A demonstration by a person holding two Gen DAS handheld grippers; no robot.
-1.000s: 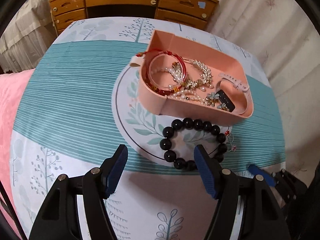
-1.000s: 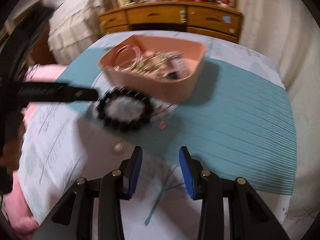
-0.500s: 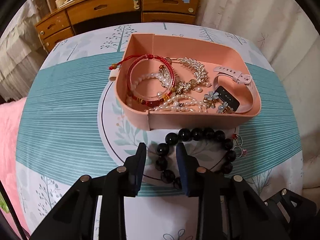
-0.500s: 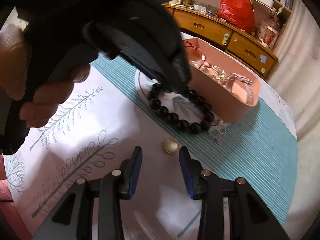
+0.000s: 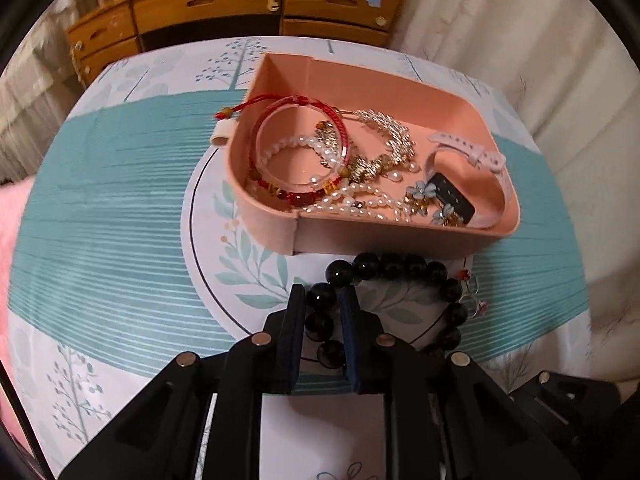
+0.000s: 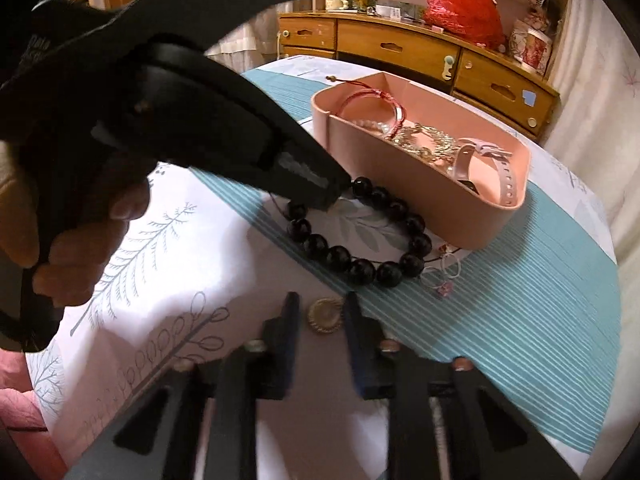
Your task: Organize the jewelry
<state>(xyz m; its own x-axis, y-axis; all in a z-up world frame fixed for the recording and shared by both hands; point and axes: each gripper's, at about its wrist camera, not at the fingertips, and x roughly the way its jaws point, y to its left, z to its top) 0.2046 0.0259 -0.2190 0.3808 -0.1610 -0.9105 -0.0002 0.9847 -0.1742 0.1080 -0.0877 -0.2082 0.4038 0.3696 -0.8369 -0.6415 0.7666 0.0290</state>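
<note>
A black bead bracelet lies on the tablecloth in front of a pink jewelry tray. My left gripper is shut on the bracelet's left beads. The tray holds a red bangle, pearl strands, gold pieces and a pink watch. In the right wrist view the bracelet lies beside the tray, with the left gripper on it. My right gripper is open around a small round gold earring on the cloth.
Small rings with a pink stone lie right of the bracelet. A wooden dresser stands behind the table. A curtain hangs at the right. The table's near edge is close below both grippers.
My left gripper has closed from wide open onto the bracelet's left beads. My right gripper has moved forward so the gold earring now sits between its fingers.
</note>
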